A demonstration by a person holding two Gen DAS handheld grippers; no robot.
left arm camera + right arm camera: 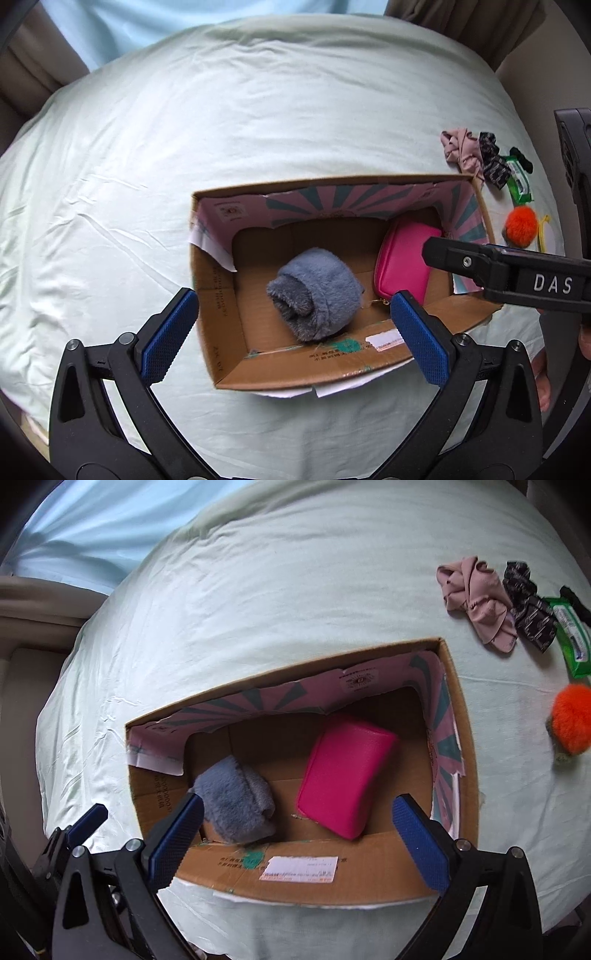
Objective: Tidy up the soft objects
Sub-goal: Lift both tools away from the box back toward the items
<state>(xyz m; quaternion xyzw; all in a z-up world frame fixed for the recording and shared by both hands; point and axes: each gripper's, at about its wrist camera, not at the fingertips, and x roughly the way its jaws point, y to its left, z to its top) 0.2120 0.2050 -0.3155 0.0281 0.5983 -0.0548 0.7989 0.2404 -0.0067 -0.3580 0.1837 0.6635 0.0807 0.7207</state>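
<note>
An open cardboard box [221, 332] [458, 775] sits on a pale green bed sheet. Inside lie a grey fluffy plush piece [317, 291] [236, 805] and a pink pouch [402, 258] [343, 775]. My left gripper [295, 332] is open and empty above the box's near side. My right gripper [303, 834] is open and empty above the box's near wall; it shows from the side in the left wrist view [517, 273], over the box's right end.
On the sheet right of the box lie a pink cloth [476, 598] [460, 147], a dark patterned cloth [528, 605] [493, 162], a green wipes pack [570, 638] [519, 181] and an orange pompom [572, 716] [521, 225]. Curtains hang behind the bed.
</note>
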